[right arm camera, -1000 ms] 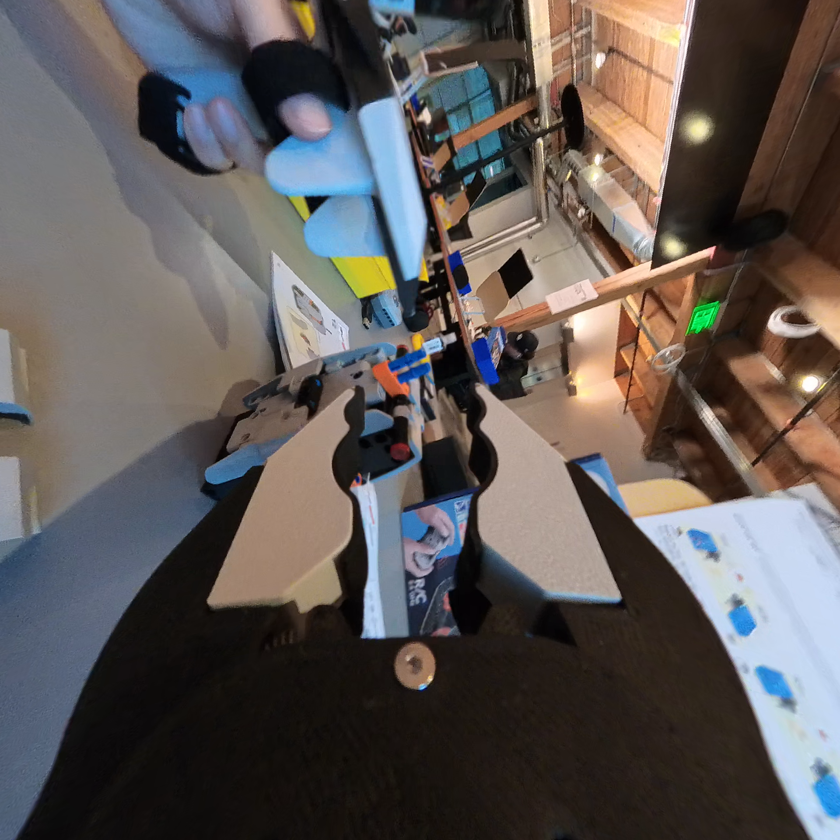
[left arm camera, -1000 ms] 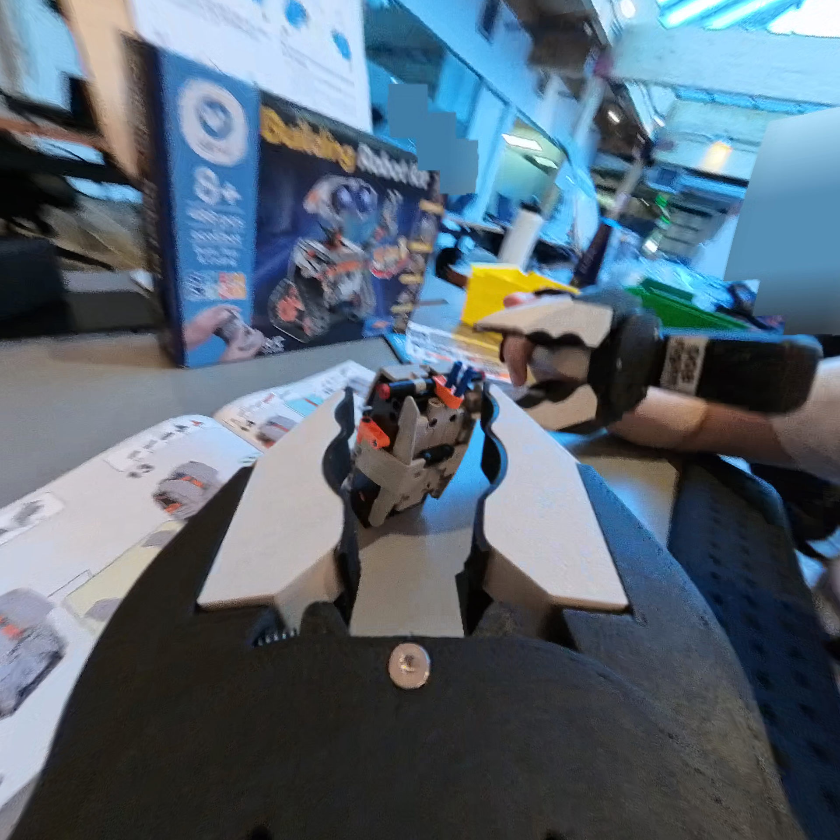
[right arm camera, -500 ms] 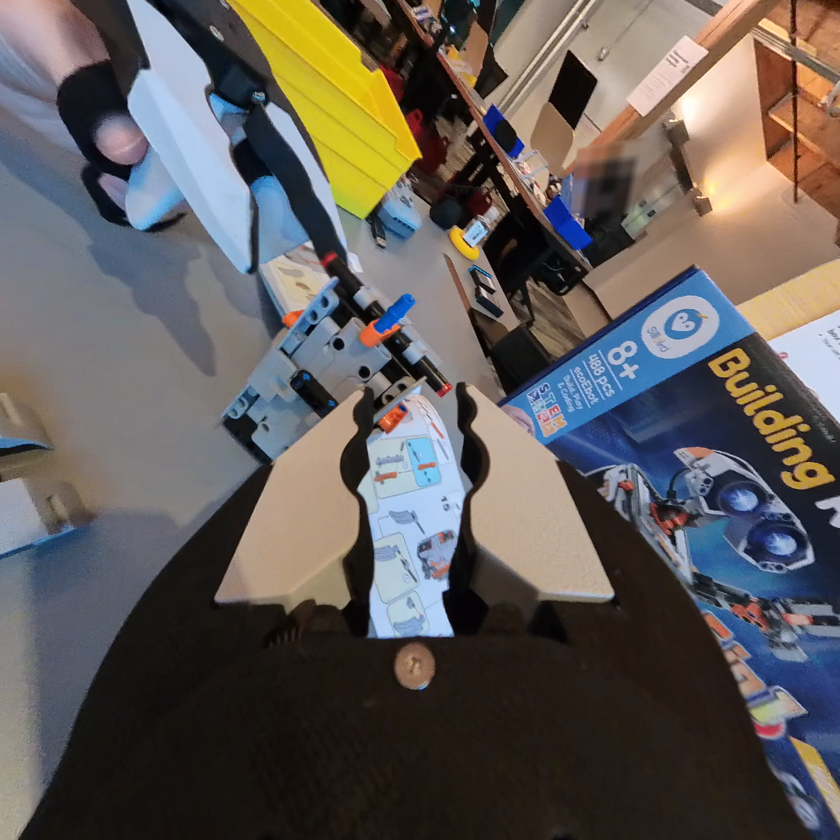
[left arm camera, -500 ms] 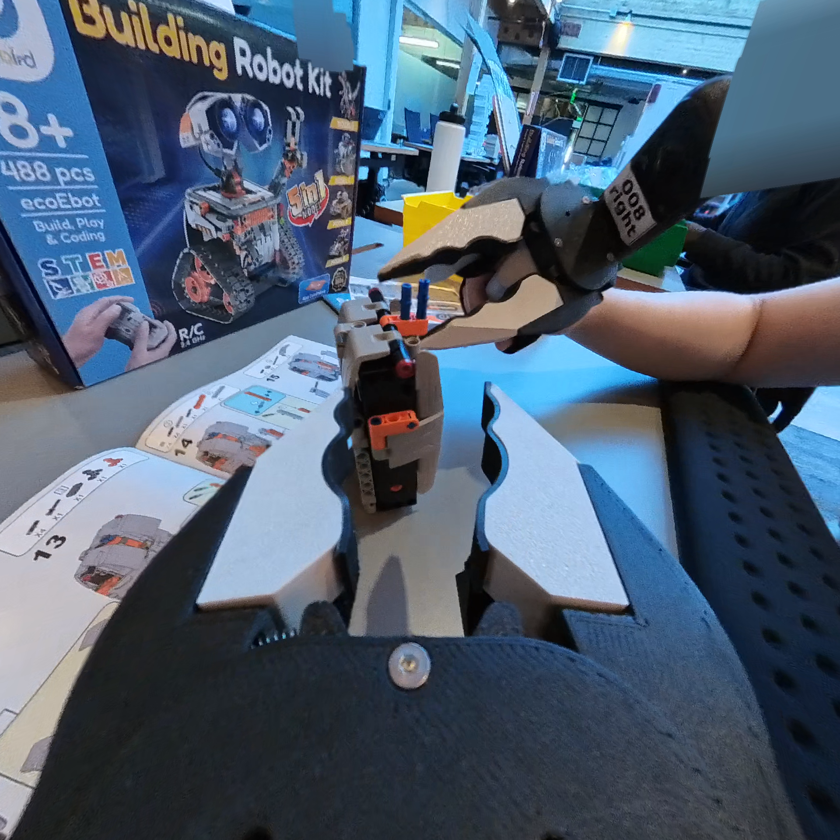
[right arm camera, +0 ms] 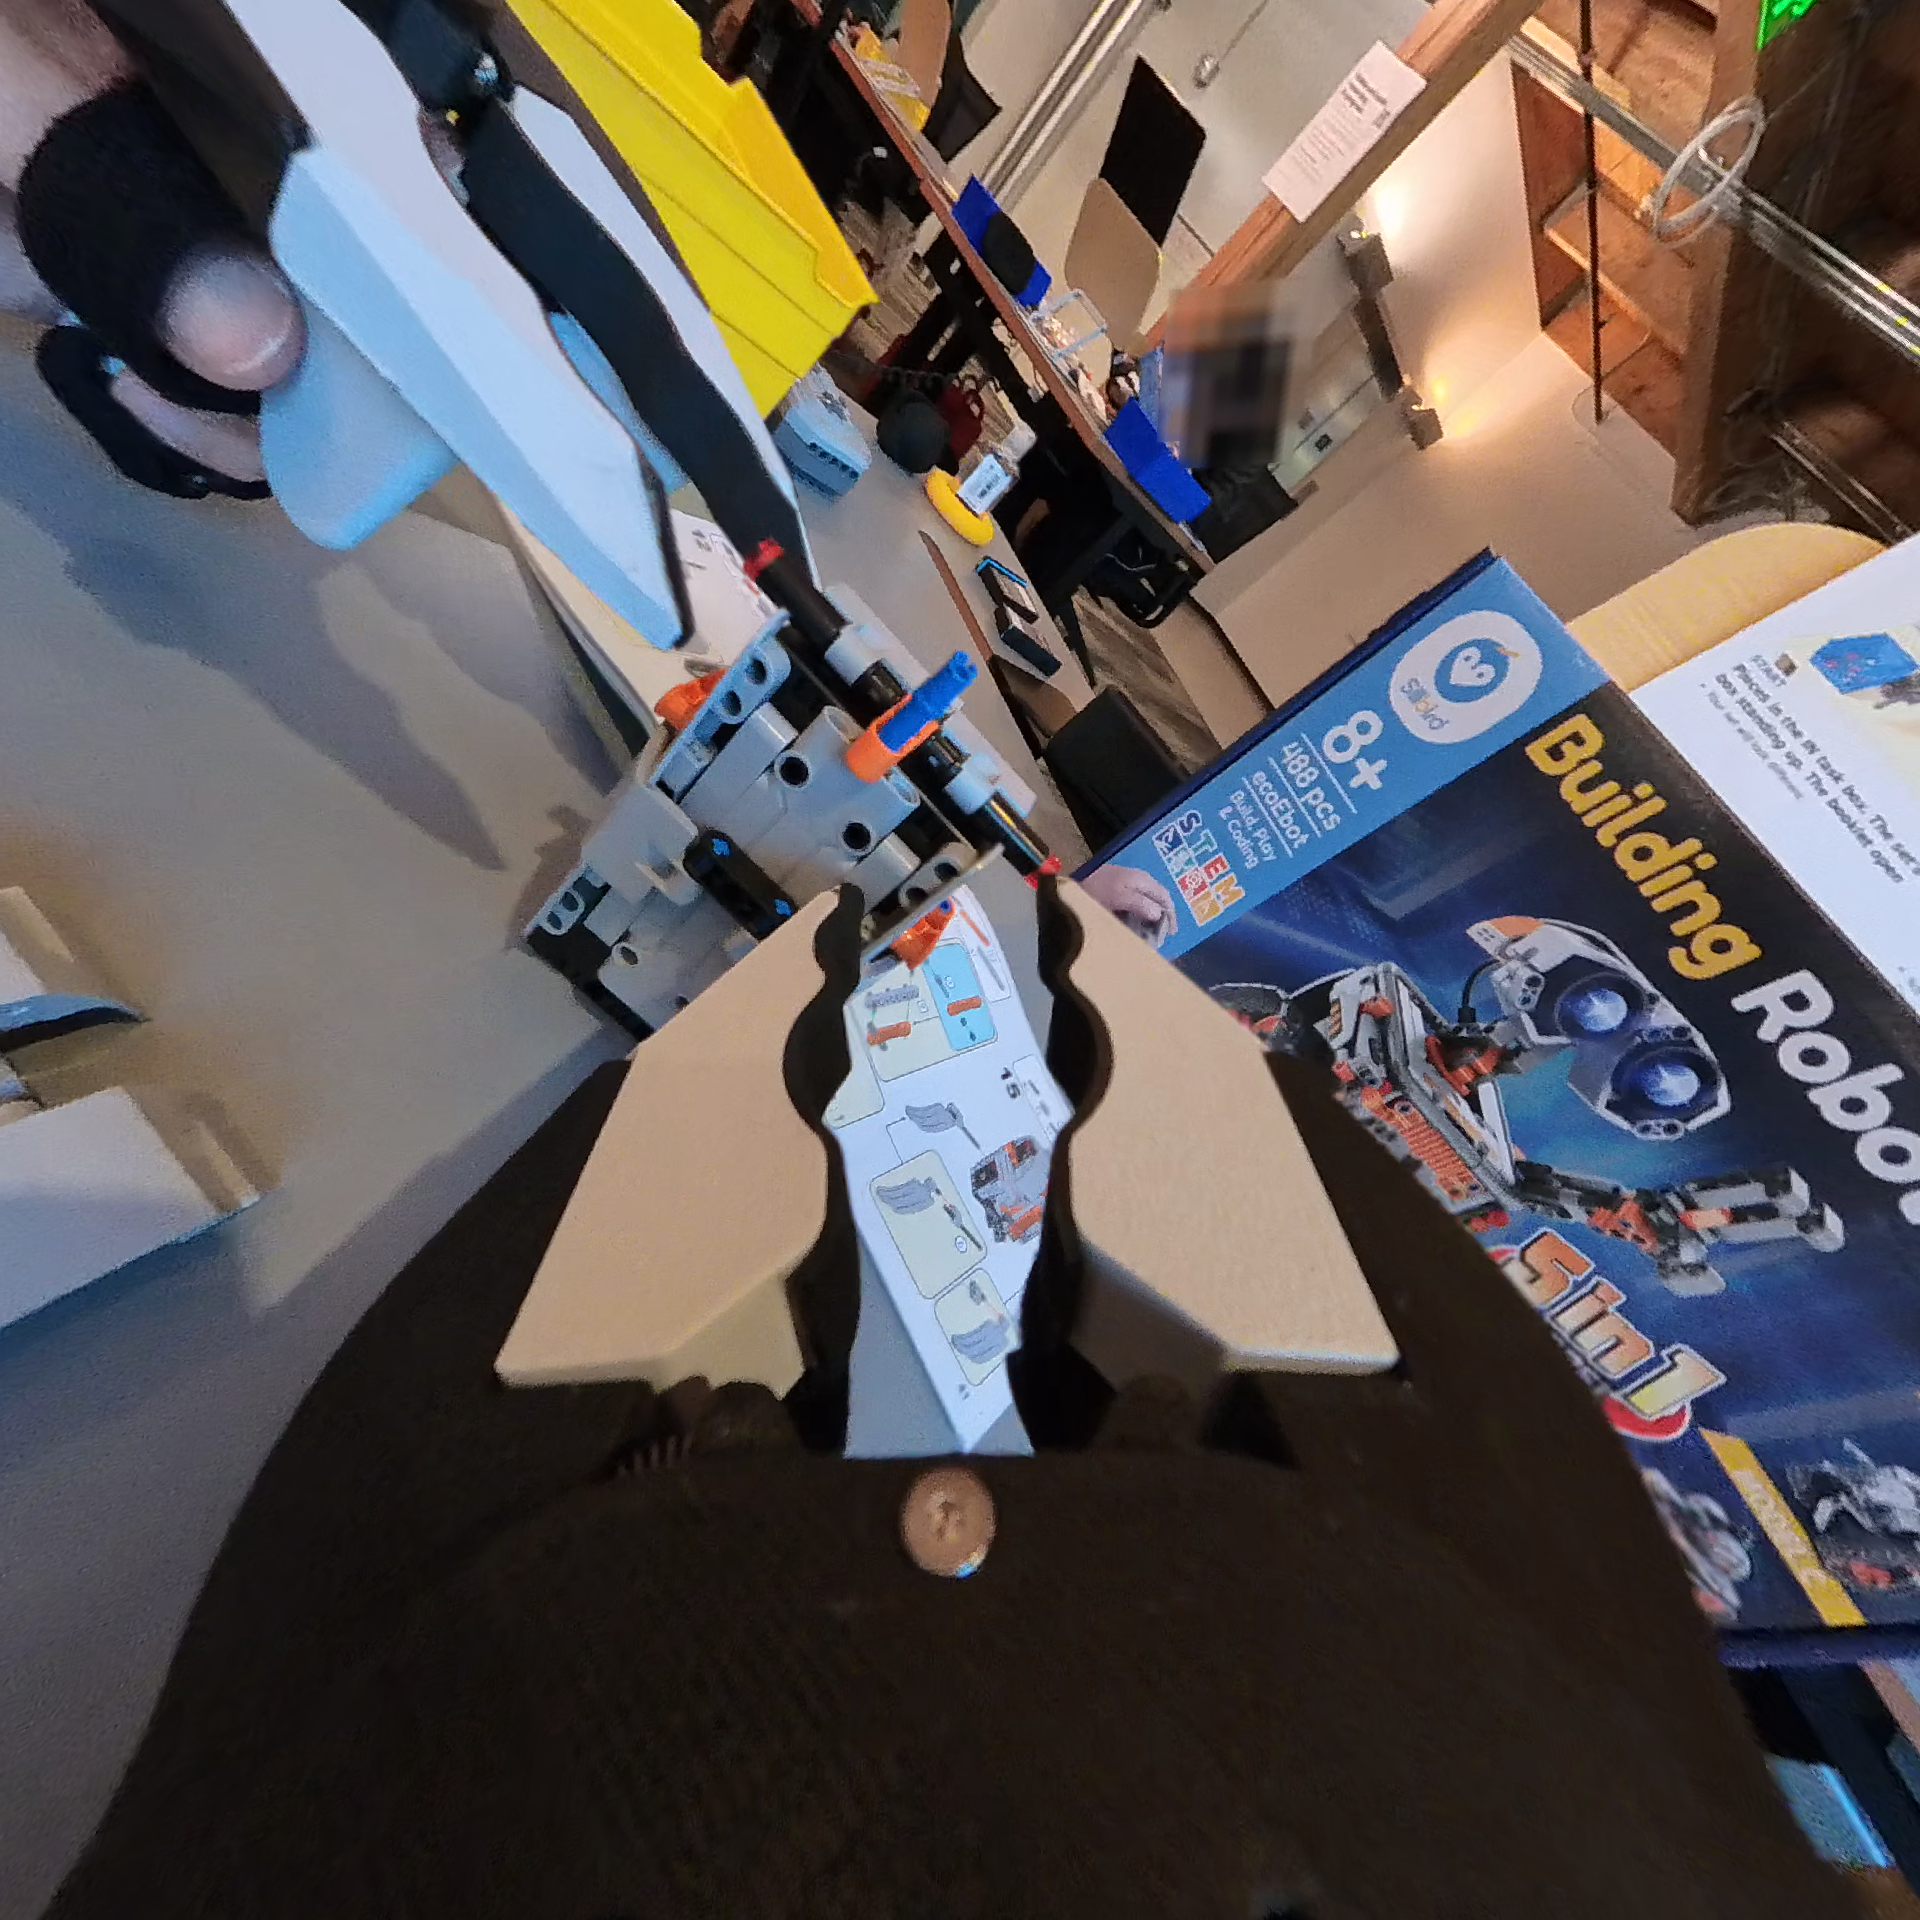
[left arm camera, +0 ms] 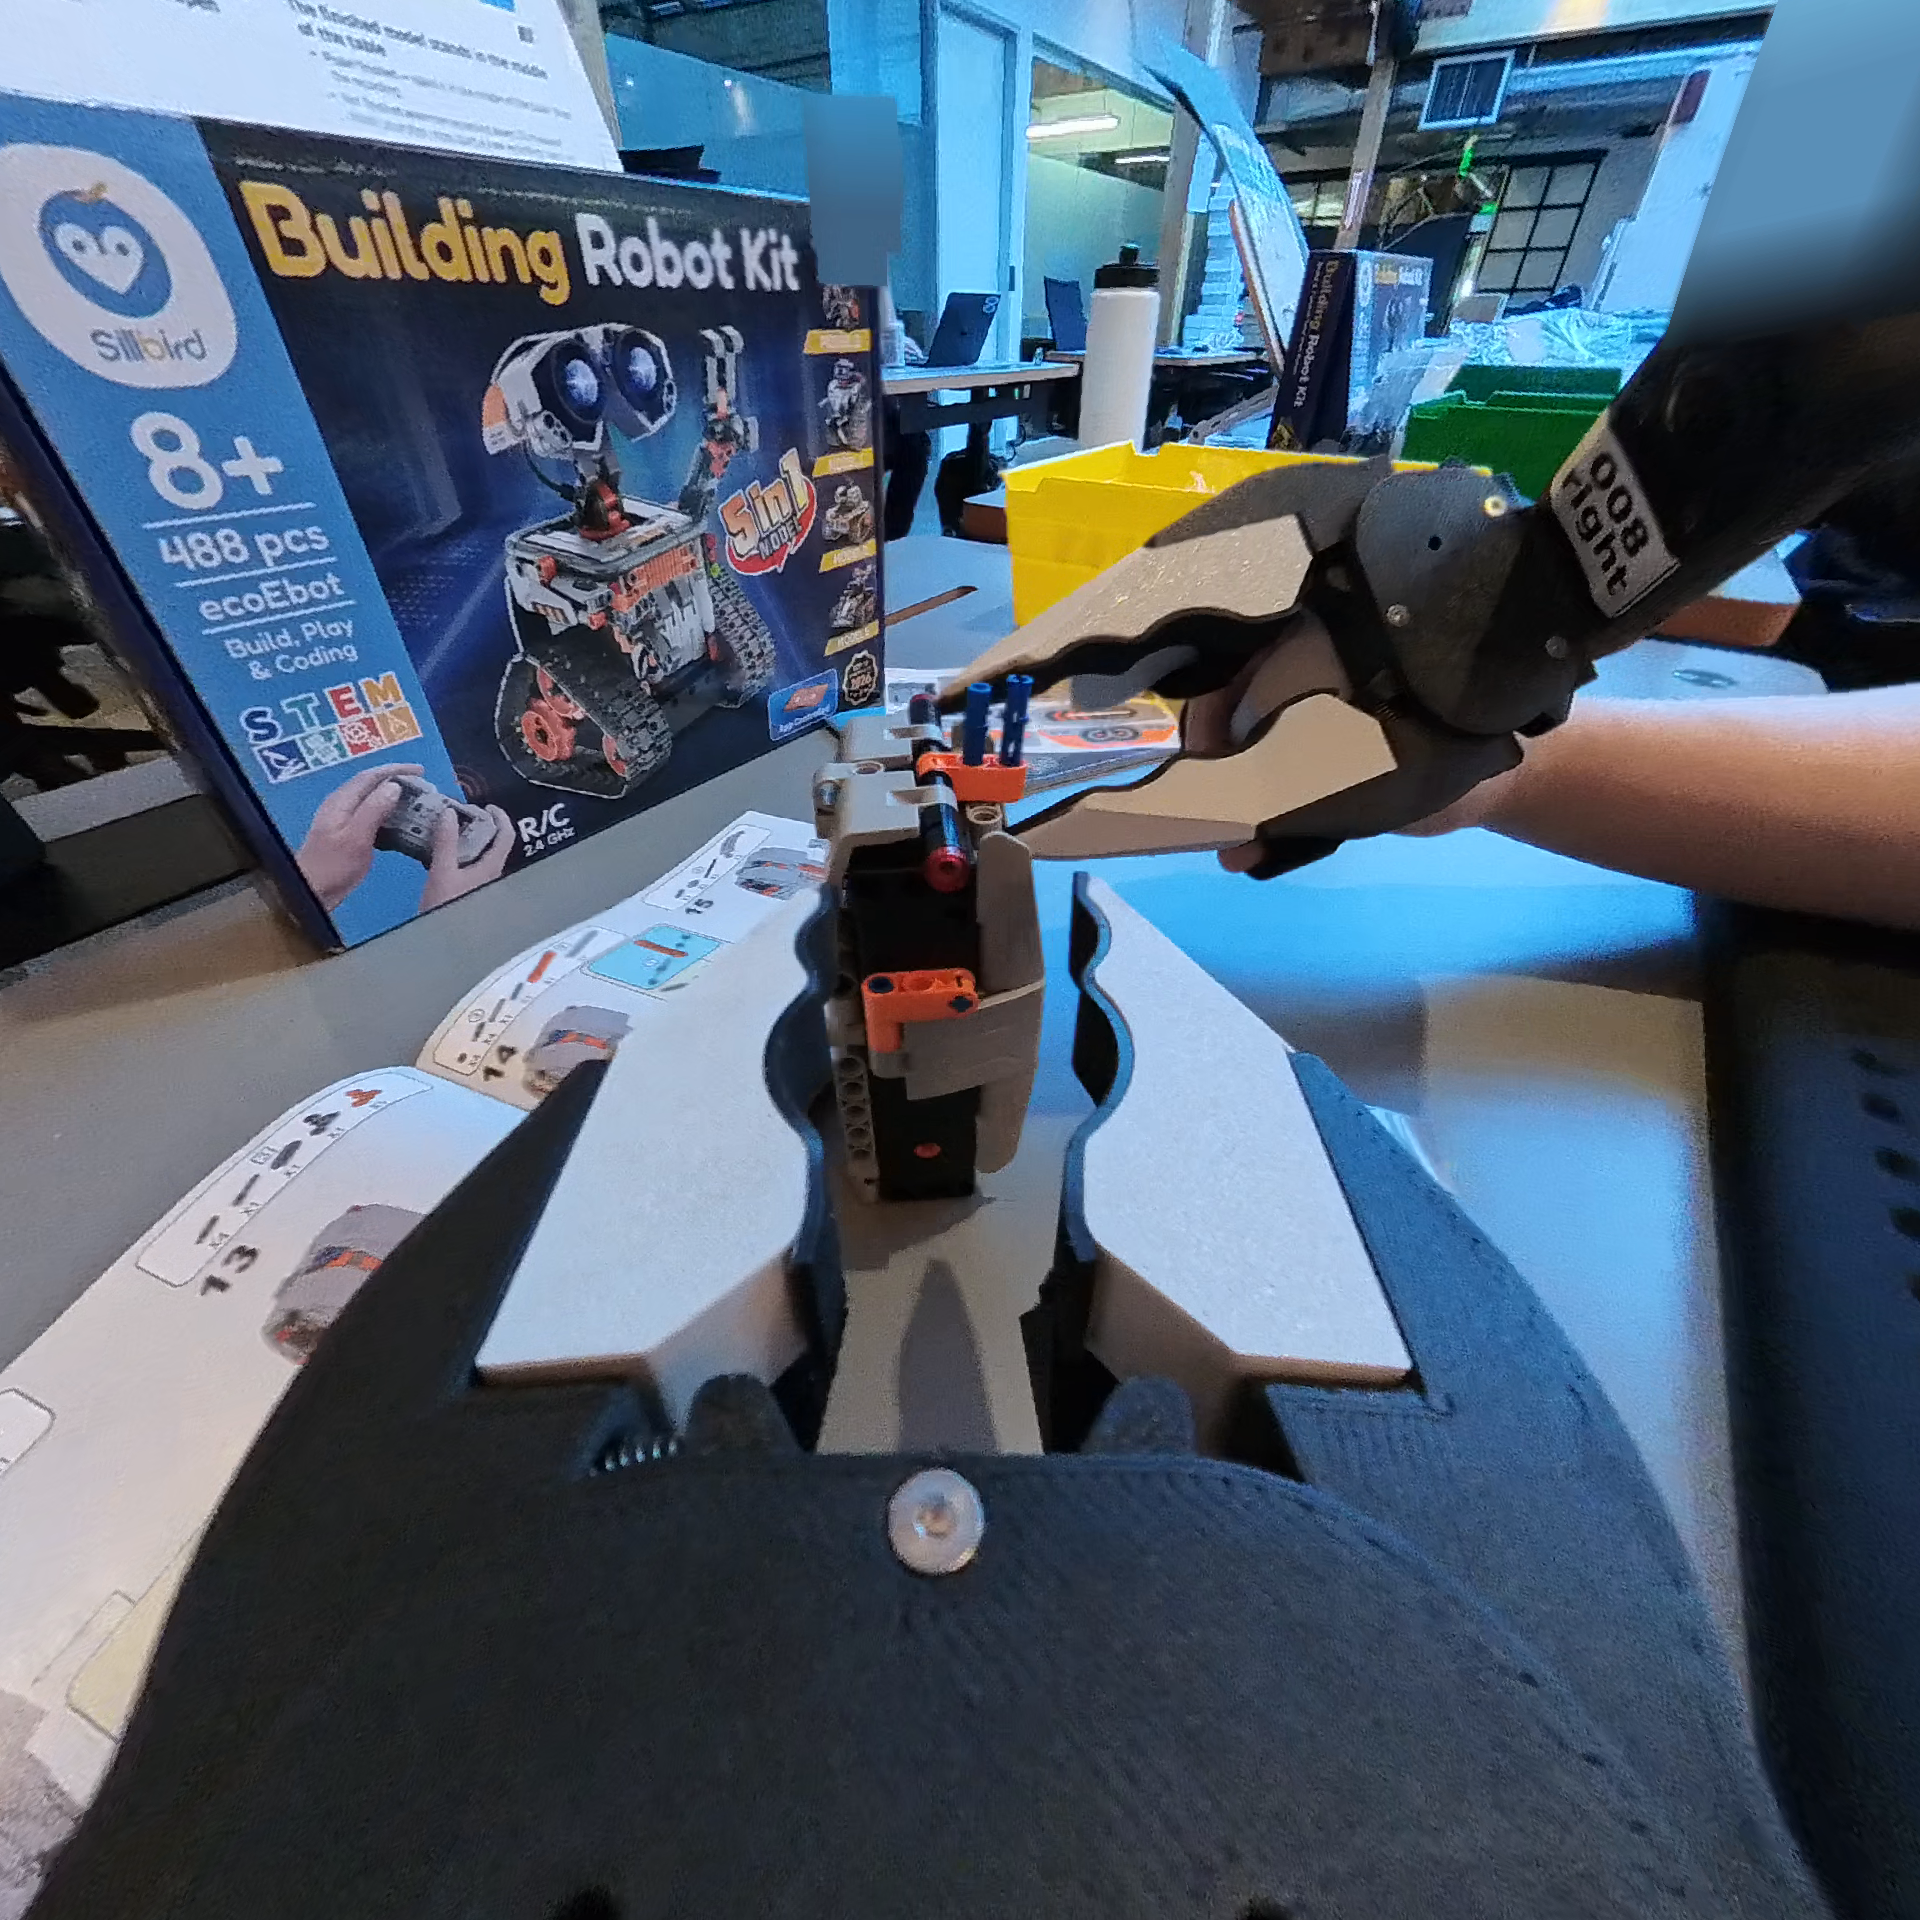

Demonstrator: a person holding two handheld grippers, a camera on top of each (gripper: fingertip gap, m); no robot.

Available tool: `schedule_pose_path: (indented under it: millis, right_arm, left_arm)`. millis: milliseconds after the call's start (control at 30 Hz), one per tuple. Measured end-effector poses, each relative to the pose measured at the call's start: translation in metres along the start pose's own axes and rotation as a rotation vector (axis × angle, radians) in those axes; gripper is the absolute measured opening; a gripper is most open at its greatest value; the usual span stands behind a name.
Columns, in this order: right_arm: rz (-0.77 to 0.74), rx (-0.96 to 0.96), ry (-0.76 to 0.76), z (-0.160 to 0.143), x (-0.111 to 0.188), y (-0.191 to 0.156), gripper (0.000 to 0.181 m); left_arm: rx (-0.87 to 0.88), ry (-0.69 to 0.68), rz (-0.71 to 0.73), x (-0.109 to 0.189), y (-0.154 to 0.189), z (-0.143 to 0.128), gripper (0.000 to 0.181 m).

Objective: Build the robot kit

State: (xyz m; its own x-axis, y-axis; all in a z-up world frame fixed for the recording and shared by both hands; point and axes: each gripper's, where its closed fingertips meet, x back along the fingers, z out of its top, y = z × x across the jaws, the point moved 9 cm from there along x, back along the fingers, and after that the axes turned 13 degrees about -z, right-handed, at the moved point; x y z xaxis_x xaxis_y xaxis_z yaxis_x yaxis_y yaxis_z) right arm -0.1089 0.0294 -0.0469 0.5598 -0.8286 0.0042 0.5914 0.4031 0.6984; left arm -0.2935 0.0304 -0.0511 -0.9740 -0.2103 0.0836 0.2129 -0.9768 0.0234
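A grey, black and orange brick assembly (left arm camera: 935, 1018) stands upright on the grey table (left arm camera: 1455, 1039), with two blue pins (left arm camera: 992, 717) on an orange piece at its top. My left gripper (left arm camera: 940, 904) is open with a jaw on each side of the assembly. The left finger is against it and the right finger (left arm camera: 1195, 1091) is slightly apart. My right gripper (left arm camera: 987, 764) is open, its tips above and below the orange piece. In the right wrist view my right gripper (right arm camera: 945, 899) is at the assembly (right arm camera: 769, 810), and the left gripper (right arm camera: 727, 592) shows behind.
A blue robot kit box (left arm camera: 468, 499) stands at the back left, also in the right wrist view (right arm camera: 1558, 1039). An open instruction booklet (left arm camera: 312, 1195) lies under my left side. A yellow bin (left arm camera: 1091, 520) and a green bin (left arm camera: 1496, 426) are behind. A dark perforated surface (left arm camera: 1818, 1247) is at the right. Across from one pair of fingers to the other is roughly 6 cm.
My left gripper held the assembly tilted; now the assembly stands upright on the table and the jaws are slack around it. My right gripper has moved in to the assembly's top.
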Motion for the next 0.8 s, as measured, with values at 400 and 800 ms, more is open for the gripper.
schedule_pose_path:
  millis: [400, 800]
  right_arm:
    - [-0.070, -0.126, -0.062, -0.011, 0.013, 0.004, 0.034]
    - [0.144, -0.463, -0.065, -0.035, 0.008, 0.016, 0.036]
  left_arm:
    - [0.130, -0.007, 0.040, -0.007, -0.010, -0.008, 0.080]
    - [0.215, -0.118, -0.034, -0.033, -0.009, -0.013, 0.053]
